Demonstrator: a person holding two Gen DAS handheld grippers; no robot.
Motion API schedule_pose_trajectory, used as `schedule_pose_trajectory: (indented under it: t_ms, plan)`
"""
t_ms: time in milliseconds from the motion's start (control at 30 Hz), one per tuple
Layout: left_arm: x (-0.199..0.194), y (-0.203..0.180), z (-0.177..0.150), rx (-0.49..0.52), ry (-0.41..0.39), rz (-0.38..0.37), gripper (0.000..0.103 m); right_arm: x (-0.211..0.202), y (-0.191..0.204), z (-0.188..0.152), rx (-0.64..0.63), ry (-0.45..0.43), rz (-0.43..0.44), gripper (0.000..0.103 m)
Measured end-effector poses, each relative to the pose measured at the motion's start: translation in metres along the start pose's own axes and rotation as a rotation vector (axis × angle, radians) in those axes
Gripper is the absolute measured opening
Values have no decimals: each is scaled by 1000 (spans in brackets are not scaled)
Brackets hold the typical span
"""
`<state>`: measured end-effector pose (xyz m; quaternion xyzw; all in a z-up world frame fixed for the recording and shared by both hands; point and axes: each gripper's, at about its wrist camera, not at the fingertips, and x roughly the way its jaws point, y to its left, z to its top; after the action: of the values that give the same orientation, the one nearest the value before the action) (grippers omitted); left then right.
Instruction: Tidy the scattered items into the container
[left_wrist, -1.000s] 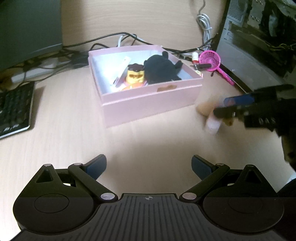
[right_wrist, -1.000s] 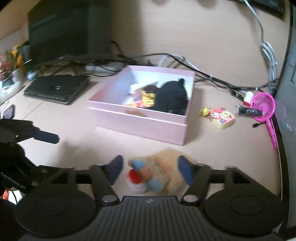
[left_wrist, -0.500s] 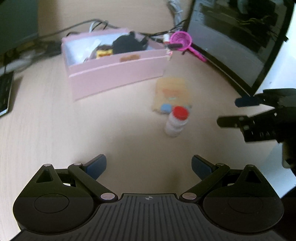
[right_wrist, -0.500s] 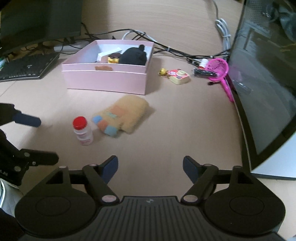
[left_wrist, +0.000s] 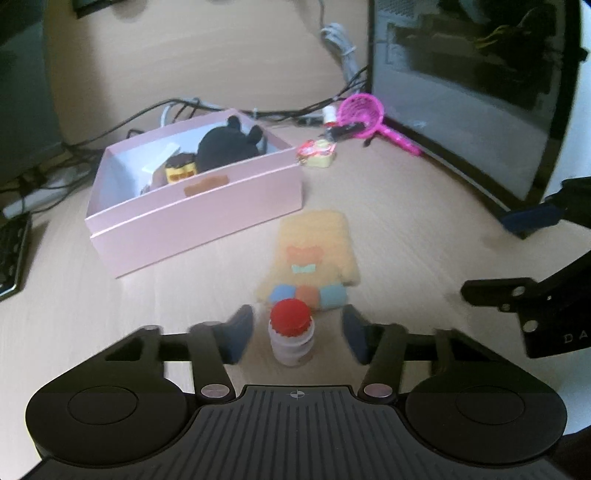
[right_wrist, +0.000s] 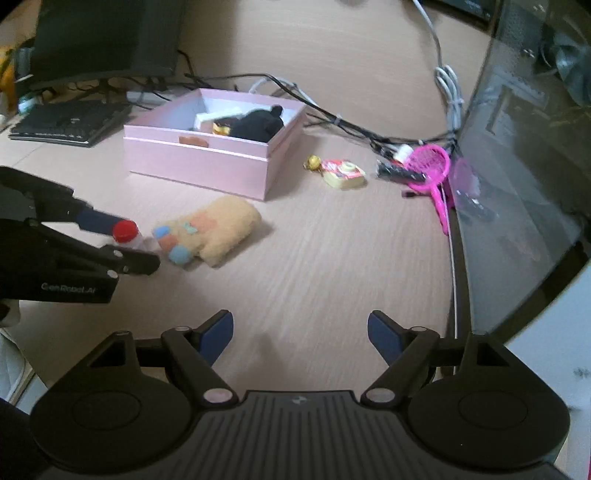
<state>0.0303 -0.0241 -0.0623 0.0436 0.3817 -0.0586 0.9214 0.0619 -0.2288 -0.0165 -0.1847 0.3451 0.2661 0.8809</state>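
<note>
I have the left tool (left_wrist: 297, 334) spread wide around the small translucent bottle with the red screw cap (left_wrist: 291, 338), which stands upright on the pale wood-grain worktop (left_wrist: 110, 306); neither pad touches it yet. It sits just in front of the tan plush mitten with coloured patches (left_wrist: 314, 254), and the open pink cardboard box (left_wrist: 207, 218) lies beyond, already holding a black plush toy (left_wrist: 229, 146) and a small yellow figure.

I judge the bottle light, rigid and smooth-sided, so it could tip or slide if only one pad lands first. I would take it across the body just under the cap, where the shoulder gives a stop. The mitten looks soft and compressible; a pinch at mid-body should do.

My right tool (right_wrist: 300, 332) hangs open over bare worktop, holding nothing. A yellow toy camera (right_wrist: 343, 173) and a pink toy racket (right_wrist: 430, 166) lie near the box.

Readable writing: the side of the left tool's housing, in the right view, shows what looks like "GenRobot.AI". The bottle's label is too blurred to read.
</note>
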Motion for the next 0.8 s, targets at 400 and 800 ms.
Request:
schedule_pose_trajectory:
  t_ms: [400,800]
  plan:
    - [-25,50,-21,-142,74,274,58,51,21,62,-119,-149,93,51]
    - [-51,52,-31,-151,86,268,95,65,20,36,-156,-64,-53,53]
